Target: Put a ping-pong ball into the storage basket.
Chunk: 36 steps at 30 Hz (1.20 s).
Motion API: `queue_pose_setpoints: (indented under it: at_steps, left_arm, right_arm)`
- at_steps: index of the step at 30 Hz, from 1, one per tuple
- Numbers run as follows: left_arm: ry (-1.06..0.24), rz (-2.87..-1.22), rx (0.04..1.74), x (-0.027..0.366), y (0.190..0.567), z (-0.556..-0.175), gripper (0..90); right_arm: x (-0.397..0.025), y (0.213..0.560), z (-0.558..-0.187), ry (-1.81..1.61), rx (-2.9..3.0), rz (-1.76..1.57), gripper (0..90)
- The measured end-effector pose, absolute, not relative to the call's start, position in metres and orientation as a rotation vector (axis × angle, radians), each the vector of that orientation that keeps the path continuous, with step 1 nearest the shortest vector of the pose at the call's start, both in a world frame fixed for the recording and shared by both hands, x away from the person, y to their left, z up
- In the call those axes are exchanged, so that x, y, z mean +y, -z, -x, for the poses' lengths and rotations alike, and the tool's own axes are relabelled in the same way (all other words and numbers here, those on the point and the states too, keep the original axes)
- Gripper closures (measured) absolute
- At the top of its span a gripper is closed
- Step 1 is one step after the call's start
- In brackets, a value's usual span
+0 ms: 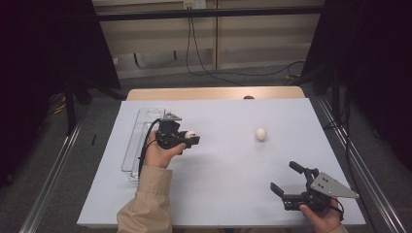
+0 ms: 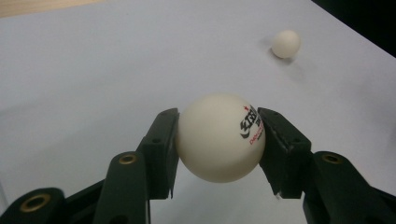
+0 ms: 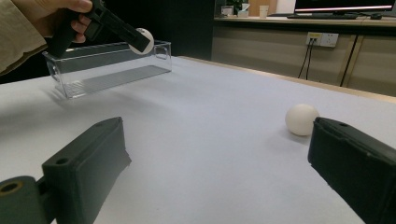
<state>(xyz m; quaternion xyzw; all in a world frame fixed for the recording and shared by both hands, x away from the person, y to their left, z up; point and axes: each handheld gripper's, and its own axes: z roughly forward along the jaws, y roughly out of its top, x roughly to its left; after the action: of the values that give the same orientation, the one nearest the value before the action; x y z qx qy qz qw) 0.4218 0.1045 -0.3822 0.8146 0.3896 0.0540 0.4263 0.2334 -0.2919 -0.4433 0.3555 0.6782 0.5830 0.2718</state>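
Left tongs (image 1: 190, 137) are gripping a white ping-pong ball (image 1: 190, 133) between both jaws, the ball sitting lifted off the bench (image 1: 228, 194), just right of the clear plastic tray (image 1: 137, 127). In the left gripper view the held ball (image 2: 219, 137) is pressing against both black pads, its printed logo in black and red facing the right-hand pad; nothing is slack, both sides are touching. The person's left hand (image 1: 159, 154) is wrapping the grip, tan sleeve (image 1: 145, 204) coming in from the bottom edge. A second white ball (image 1: 261, 134) is lying on the white bench surface, well apart from the held one and to its right; the same loose ball (image 2: 285, 44) is showing far off in the left gripper view, casting a small shadow. Right tongs (image 1: 284, 178) are sitting wide, jaws spread and gripping nothing, low near the front right of the bench, pointing toward the loose ball. In the right gripper view that ball (image 3: 301, 119) is resting on the bench just beside the right-hand jaw's tip, not touching as far as can be told. Farther back in that view the tray (image 3: 112, 65) is standing long and clear, with the left tongs (image 3: 140, 41) hanging over its near end, ball (image 3: 143, 40) clamped at the tip.
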Motion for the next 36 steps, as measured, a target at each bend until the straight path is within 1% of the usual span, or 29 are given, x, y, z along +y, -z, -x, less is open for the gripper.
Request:
queue_pose_setpoints:
  at_steps: [36]
  left_arm:
    - [-0.193, -1.986, 1.068, 0.129, 0.380, -0.425, 50.9]
  right_arm:
    - [-0.291, 0.443, -0.233, -1.571, 1.827, -0.954, 3.8]
